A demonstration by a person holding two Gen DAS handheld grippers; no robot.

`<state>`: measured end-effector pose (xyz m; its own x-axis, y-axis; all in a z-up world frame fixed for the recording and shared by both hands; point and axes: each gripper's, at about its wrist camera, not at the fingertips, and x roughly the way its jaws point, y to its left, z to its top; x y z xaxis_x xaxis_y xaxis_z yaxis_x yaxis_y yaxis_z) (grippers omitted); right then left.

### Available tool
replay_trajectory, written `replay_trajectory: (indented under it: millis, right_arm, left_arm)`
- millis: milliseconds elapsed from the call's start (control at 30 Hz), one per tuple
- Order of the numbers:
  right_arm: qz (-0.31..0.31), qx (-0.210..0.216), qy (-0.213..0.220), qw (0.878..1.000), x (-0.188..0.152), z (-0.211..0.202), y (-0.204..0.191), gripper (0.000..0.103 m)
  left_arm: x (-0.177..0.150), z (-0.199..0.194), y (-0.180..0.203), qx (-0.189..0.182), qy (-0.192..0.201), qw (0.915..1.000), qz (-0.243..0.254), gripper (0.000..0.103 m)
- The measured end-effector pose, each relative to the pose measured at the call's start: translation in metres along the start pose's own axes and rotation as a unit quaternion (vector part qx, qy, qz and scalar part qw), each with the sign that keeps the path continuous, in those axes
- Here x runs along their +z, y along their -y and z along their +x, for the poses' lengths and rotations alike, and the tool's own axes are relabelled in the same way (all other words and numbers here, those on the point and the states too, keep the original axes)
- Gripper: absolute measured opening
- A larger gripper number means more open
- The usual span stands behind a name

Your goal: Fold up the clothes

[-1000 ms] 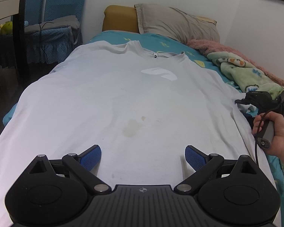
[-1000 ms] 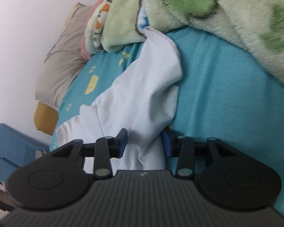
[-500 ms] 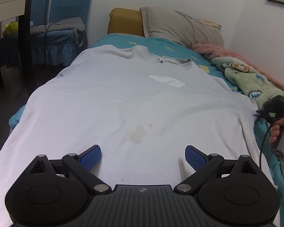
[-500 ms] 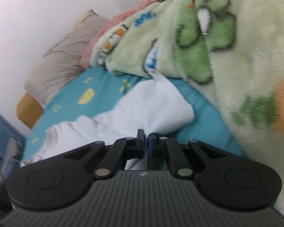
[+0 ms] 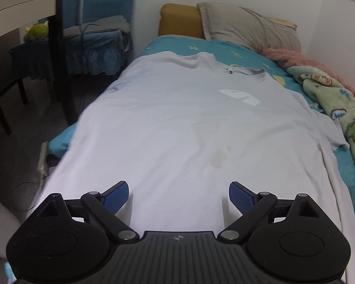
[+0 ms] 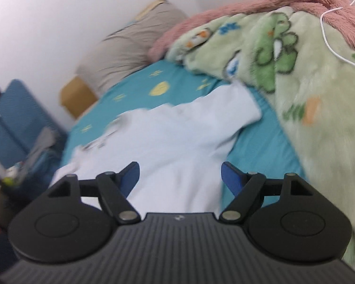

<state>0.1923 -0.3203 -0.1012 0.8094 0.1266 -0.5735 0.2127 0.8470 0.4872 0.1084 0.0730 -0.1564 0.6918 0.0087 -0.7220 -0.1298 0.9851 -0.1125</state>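
A large white cotton T-shirt [image 5: 177, 123] with a pale chest logo and a faint brownish stain lies spread flat, front up, along a bed covered by a teal patterned sheet [image 5: 224, 47], its collar toward the grey pillow [image 5: 248, 28] at the head. No fold shows in the body of the shirt: both side edges run out to the width of the mattress, and the hem sits nearest the camera. The short sleeve [image 6: 234, 108] on the wall side lies laid out on the sheet, its tip just beside a green cartoon-print fleece blanket [image 6: 307, 90] bunched along that edge.

The left gripper [image 5: 178, 195] hovers low over the hem end with its blue-padded fingers spread wide and nothing between them. The right gripper [image 6: 179, 175], seen through motion blur, is likewise spread wide above the shirt's sleeve side, gripping no cloth.

As a judgement, the garment is flattened and ready, while the folding itself, sleeves and sides brought inward and the length doubled over, remains to be done on this shirt.
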Motion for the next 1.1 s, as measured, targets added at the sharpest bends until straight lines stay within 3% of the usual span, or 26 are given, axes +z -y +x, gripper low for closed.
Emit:
replay_trajectory:
  millis: [133,200,367,533,700,833,933,1033,1100]
  right_arm:
    - [0.001,0.031,-0.015,0.999,-0.032,-0.042,-0.013,0.078]
    - [0.003,0.042,-0.033,0.999,-0.048,-0.053,-0.016,0.078]
    - [-0.028,0.049,-0.049,0.997,-0.062,-0.059,-0.027,0.078]
    - [-0.046,0.038,-0.055,0.997,-0.066,-0.053,-0.029,0.078]
    - [-0.053,0.037,-0.072,0.995,-0.072,-0.047,-0.031,0.078]
    - [-0.065,0.039,-0.074,0.994,-0.073,-0.044,-0.037,0.078]
    - [-0.073,0.039,-0.077,0.994,-0.074,-0.042,-0.040,0.078]
    - [-0.080,0.040,-0.079,0.993,-0.075,-0.041,-0.043,0.078]
    - [-0.085,0.040,-0.081,0.992,-0.076,-0.039,-0.044,0.078]
  left_arm:
    - [0.000,-0.026,-0.036,0.027,-0.034,0.9990,0.013,0.094]
    - [0.000,-0.032,-0.053,0.040,-0.070,0.9963,0.031,0.094]
    - [-0.003,-0.035,-0.090,0.068,-0.169,0.9817,0.057,0.093]
    - [-0.003,-0.030,-0.122,0.082,-0.241,0.9667,0.031,0.093]
    - [-0.008,-0.020,-0.125,0.107,-0.290,0.9494,0.057,0.092]
    - [-0.012,-0.010,-0.114,0.105,-0.318,0.9380,0.090,0.089]
    - [-0.015,-0.002,-0.118,0.120,-0.336,0.9303,0.085,0.089]
    - [-0.015,0.003,-0.126,0.161,-0.349,0.9196,0.080,0.089]
    - [-0.013,0.003,-0.133,0.168,-0.353,0.9176,0.073,0.089]
